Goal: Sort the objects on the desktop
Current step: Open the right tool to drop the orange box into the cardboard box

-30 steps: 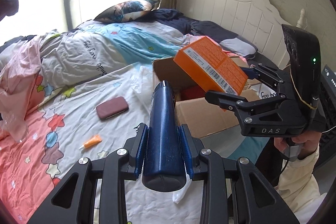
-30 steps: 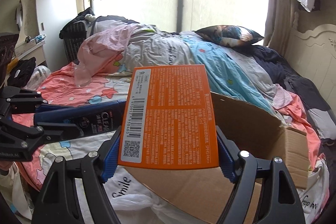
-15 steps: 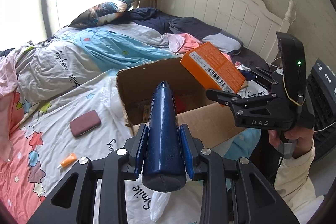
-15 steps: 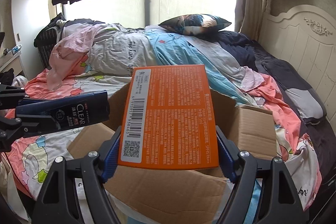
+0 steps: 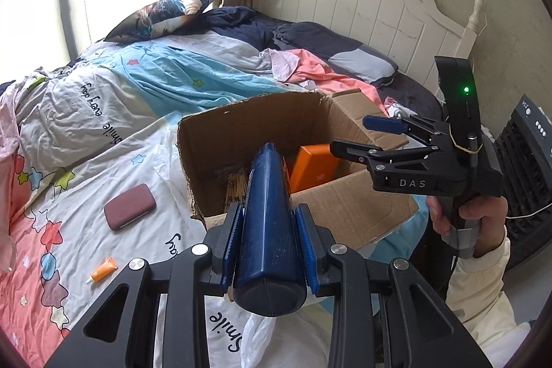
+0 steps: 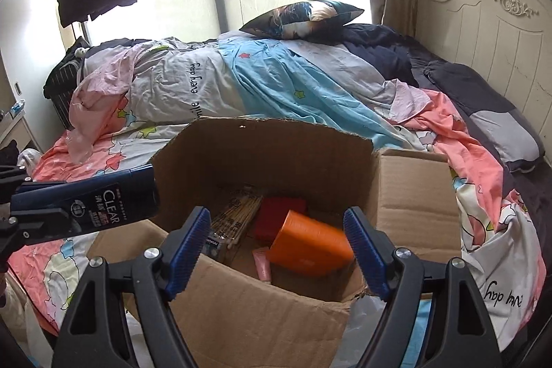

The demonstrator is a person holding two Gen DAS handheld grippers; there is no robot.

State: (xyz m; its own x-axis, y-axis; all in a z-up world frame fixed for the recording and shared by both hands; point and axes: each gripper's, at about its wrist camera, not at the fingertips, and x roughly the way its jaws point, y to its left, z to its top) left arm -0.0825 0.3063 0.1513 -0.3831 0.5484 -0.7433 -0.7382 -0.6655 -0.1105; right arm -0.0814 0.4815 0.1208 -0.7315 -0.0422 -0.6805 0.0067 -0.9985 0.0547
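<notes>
A rumpled bed (image 5: pixel 114 112) with star-print sheets fills the room, a cream headboard (image 5: pixel 372 6) behind it and a bright window beyond a dark patterned pillow (image 6: pixel 303 19). On the bedding sits an open cardboard box (image 6: pixel 269 157), flaps up.

The left gripper (image 5: pixel 269 230) has its jaws clamped on a dark blue shampoo bottle (image 5: pixel 269 212), gripped on its flat sides near the base, the tapered end pointing over the box's near wall. The bottle is rigid plastic with a glossy, likely slippery skin and probably some weight if full, so a hold low on the broad flanks, as here, seems sound.

The right gripper (image 6: pixel 276 244) hangs above the box with its jaws spread wide and nothing between them. Below it an orange carton (image 6: pixel 310 244) lies tilted inside the box, beside a red box (image 6: pixel 279 212), a bundle of sticks (image 6: pixel 234 216) and a small pink tube (image 6: pixel 262 264). The carton looks light and stiff, though its corners could crush.

On the sheet, well apart from the box, lie a maroon case (image 5: pixel 129 206) and a small orange tube (image 5: pixel 102 269); the soft, uneven bedding makes them sink a little.
</notes>
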